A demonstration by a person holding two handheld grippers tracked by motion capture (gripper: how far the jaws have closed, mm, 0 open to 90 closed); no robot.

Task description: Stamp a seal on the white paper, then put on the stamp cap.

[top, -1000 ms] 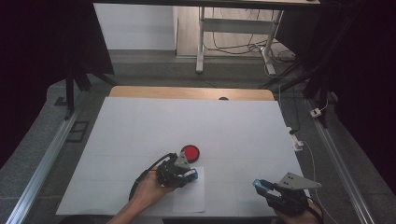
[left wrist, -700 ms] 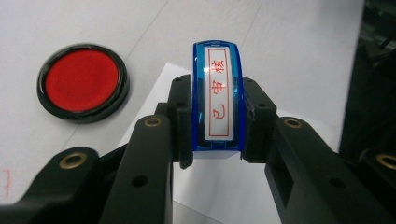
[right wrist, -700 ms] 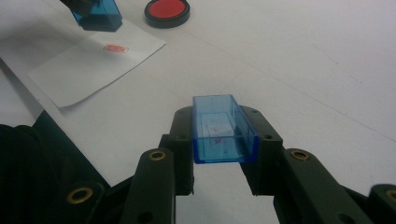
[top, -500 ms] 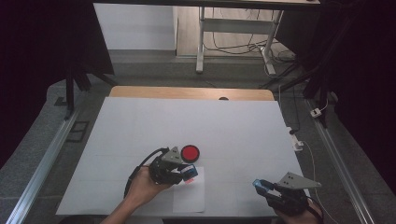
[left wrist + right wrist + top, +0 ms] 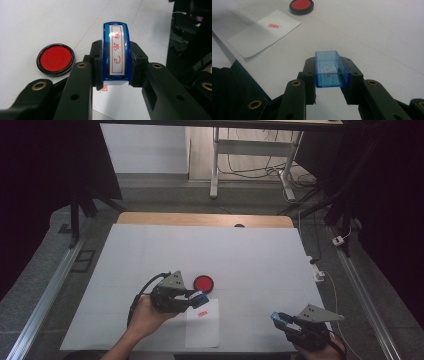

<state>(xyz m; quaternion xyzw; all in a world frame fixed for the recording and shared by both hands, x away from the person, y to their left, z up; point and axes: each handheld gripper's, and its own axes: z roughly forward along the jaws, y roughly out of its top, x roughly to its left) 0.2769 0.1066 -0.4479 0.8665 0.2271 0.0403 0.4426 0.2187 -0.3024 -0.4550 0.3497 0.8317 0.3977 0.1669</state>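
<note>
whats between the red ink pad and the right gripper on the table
In the high view, the sheet of paper with its red stamp mark lies between the ink pad and the right gripper; otherwise bare white table.

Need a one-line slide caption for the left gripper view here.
Left tool shut on a blue stamp, face up, above the stamped paper, red ink pad beside.

Surfaces: mostly plastic, paper, matt white top.
Stamp [image 5: 116,53] glossy blue plastic; cap [image 5: 331,69] clear blue plastic; ink pad [image 5: 55,59] glossy black rim, matt red face; paper [image 5: 203,325] smooth; table [image 5: 250,255] matt white, wood far edge.
</note>
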